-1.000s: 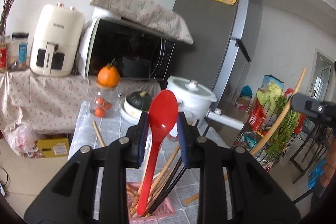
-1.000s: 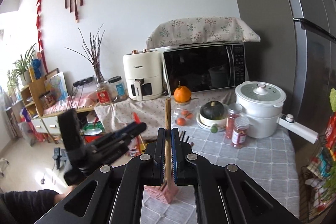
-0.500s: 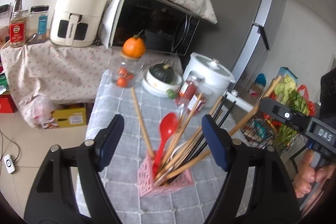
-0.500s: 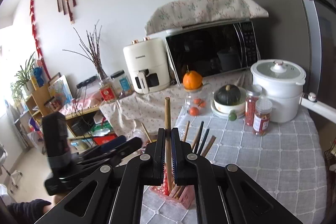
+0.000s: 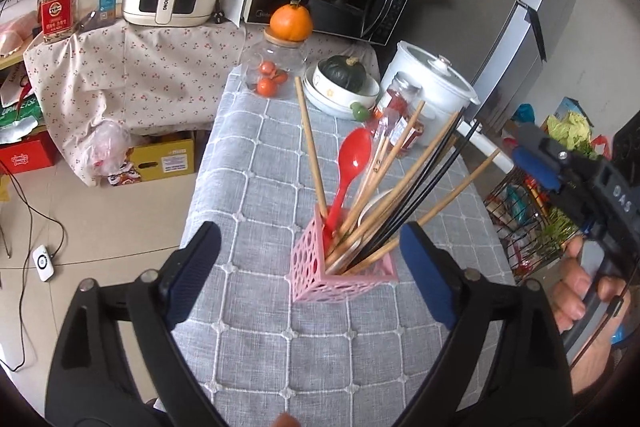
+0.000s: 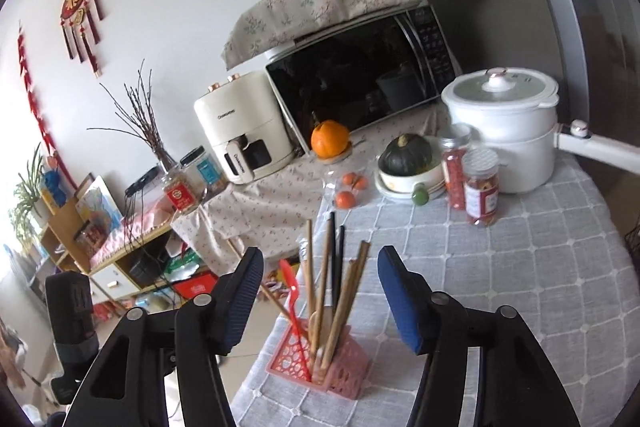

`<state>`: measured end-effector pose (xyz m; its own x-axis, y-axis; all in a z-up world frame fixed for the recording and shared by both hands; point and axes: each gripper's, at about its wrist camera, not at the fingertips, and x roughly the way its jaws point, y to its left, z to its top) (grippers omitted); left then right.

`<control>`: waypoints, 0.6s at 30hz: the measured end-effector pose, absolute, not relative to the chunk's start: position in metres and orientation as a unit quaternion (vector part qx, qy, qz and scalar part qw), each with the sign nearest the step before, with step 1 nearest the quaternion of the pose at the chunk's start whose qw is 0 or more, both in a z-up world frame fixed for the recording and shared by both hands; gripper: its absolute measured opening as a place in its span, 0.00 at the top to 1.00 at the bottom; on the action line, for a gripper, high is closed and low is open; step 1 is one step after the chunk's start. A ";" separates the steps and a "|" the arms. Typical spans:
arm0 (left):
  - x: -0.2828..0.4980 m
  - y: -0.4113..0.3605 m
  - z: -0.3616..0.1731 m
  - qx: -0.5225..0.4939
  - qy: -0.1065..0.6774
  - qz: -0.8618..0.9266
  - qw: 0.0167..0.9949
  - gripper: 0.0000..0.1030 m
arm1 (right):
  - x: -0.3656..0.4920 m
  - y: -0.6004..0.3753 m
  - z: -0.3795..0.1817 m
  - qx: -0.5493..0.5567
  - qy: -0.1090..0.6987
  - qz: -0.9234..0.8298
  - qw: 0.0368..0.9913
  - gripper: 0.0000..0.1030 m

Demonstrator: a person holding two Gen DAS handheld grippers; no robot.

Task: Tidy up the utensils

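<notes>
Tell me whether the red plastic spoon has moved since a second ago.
Yes: the red plastic spoon dropped from the left hand-held gripper into the pink perforated holder.

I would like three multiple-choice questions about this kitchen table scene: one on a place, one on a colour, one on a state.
1. Where does the orange fruit sit?
A. on the lid of the clear glass jar
B. in the white bowl
C. on the floor

2. What colour is the plastic spoon in the pink perforated utensil holder?
A. blue
B. red
C. green

3. What is between the fingers of the left hand-held gripper?
A. a chopstick
B. the spoon, clamped
C. nothing gripped

Answers: 1 A, the fruit rests on the jar's lid. 2 B, the bowl and handle of the spoon are red. 3 C, the jaws are opening wide either side of the holder, touching nothing.
</notes>
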<state>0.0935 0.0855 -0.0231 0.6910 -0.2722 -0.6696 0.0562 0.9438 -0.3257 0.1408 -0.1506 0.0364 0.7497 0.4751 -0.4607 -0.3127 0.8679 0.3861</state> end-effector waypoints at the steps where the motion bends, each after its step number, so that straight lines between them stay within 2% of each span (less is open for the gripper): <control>1: 0.093 0.085 -0.023 -0.141 0.384 -0.089 0.908 0.06 | 0.138 -0.155 0.039 0.139 0.280 0.206 0.927 0.30; 4: 0.089 0.078 -0.022 -0.138 0.388 -0.084 0.907 0.01 | 0.125 -0.166 0.042 0.118 0.277 0.181 0.936 0.20; 11: 0.075 0.050 -0.017 -0.082 0.393 -0.073 0.913 0.01 | 0.093 -0.187 0.042 0.061 0.284 0.118 0.950 0.06; 12: 0.072 0.045 -0.016 -0.071 0.391 -0.071 0.915 0.01 | 0.087 -0.191 0.043 0.056 0.286 0.112 0.950 0.00; 18: 0.055 0.020 -0.007 -0.037 0.383 -0.073 0.920 0.01 | 0.061 -0.204 0.045 0.029 0.312 0.081 0.946 0.00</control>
